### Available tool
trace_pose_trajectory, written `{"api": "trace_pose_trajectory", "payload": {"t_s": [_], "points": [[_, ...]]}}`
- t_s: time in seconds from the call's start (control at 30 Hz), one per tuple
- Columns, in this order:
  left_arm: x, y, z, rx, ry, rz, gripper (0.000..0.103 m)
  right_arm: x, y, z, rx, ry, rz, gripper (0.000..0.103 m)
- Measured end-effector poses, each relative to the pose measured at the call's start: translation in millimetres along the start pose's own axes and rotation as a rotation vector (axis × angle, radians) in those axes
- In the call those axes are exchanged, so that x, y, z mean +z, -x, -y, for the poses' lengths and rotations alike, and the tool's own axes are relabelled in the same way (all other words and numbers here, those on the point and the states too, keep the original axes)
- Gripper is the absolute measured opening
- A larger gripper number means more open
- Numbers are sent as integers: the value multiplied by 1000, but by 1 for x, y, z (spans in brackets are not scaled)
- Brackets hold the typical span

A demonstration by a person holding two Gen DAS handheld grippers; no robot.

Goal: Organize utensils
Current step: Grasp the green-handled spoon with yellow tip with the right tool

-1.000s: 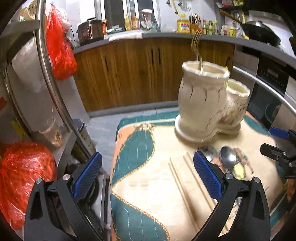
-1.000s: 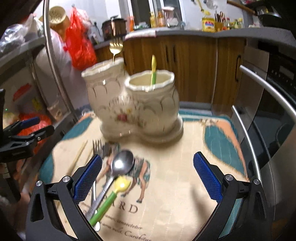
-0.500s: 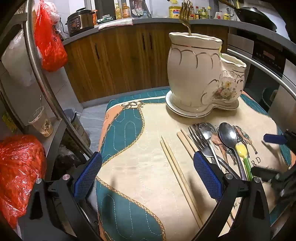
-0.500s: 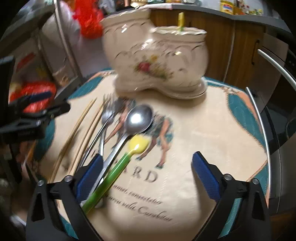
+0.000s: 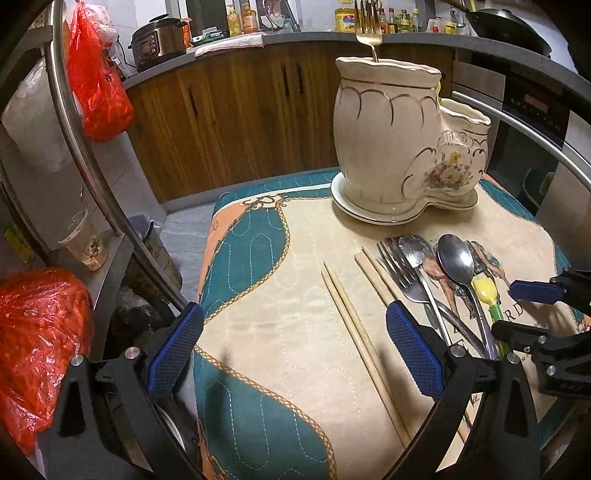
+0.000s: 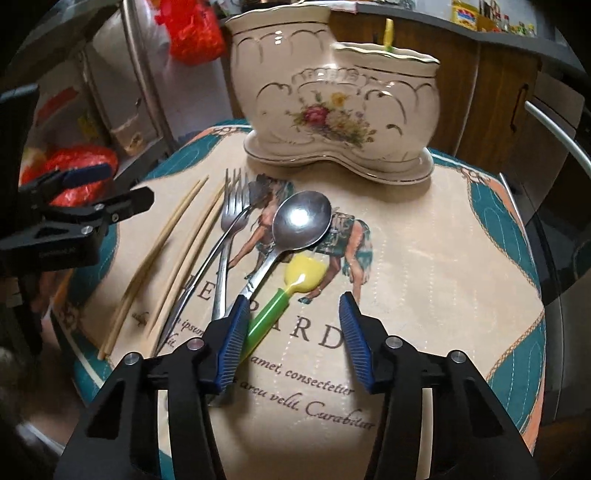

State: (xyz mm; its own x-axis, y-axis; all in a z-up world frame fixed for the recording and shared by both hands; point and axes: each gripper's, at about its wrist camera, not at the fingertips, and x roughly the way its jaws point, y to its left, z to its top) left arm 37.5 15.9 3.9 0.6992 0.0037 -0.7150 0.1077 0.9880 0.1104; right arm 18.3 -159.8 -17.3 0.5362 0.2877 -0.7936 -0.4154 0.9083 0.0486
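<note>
A cream ceramic two-pot utensil holder point(image 5: 399, 147) point(image 6: 332, 96) stands at the far side of the mat. A gold fork point(image 5: 367, 26) stands in its tall pot, a yellow-tipped utensil point(image 6: 388, 35) in the low pot. On the mat lie chopsticks point(image 5: 354, 325) point(image 6: 162, 251), forks point(image 6: 229, 221), a steel spoon point(image 5: 456, 258) point(image 6: 301, 221) and a yellow-green plastic spoon point(image 6: 291, 288) point(image 5: 487, 295). My right gripper point(image 6: 291, 332) is open, low over the plastic spoon's handle. My left gripper point(image 5: 291, 350) is open and empty over the mat's left part.
The patterned mat point(image 5: 295, 288) covers a small table. A metal rack with red bags point(image 5: 37, 332) stands left. Wooden cabinets point(image 5: 240, 118) are behind, an oven point(image 5: 532, 122) to the right.
My right gripper came down and forward over the plastic spoon's handle and its fingers have narrowed. My left gripper drew back and lowered, so the holder looks farther away.
</note>
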Motion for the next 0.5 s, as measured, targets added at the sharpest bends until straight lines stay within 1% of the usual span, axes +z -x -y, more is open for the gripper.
{"api": "trace_pose_trajectory", "payload": {"t_s": [0.03, 0.13, 0.27, 0.33, 0.4, 0.47, 0.5], "points": [[0, 0, 0, -2, -2, 0, 97, -1, 1, -1, 0, 5, 1, 50], [-1, -2, 1, -13, -12, -5, 97, -2, 0, 1, -10, 19, -10, 35], [-2, -4, 0, -22, -15, -22, 97, -4, 1, 10, 15, 0, -19, 21], [-2, -4, 0, -27, -13, -22, 97, -5, 2, 12, 14, 4, -13, 18], [-2, -4, 0, -30, -13, -21, 97, -6, 5, 15, 1, 2, -4, 11], [-2, -4, 1, -43, -13, -25, 97, -5, 9, 20, -37, 3, 20, 10], [-2, -5, 1, -51, -15, -31, 97, -5, 9, 22, -39, -2, 22, 10]]}}
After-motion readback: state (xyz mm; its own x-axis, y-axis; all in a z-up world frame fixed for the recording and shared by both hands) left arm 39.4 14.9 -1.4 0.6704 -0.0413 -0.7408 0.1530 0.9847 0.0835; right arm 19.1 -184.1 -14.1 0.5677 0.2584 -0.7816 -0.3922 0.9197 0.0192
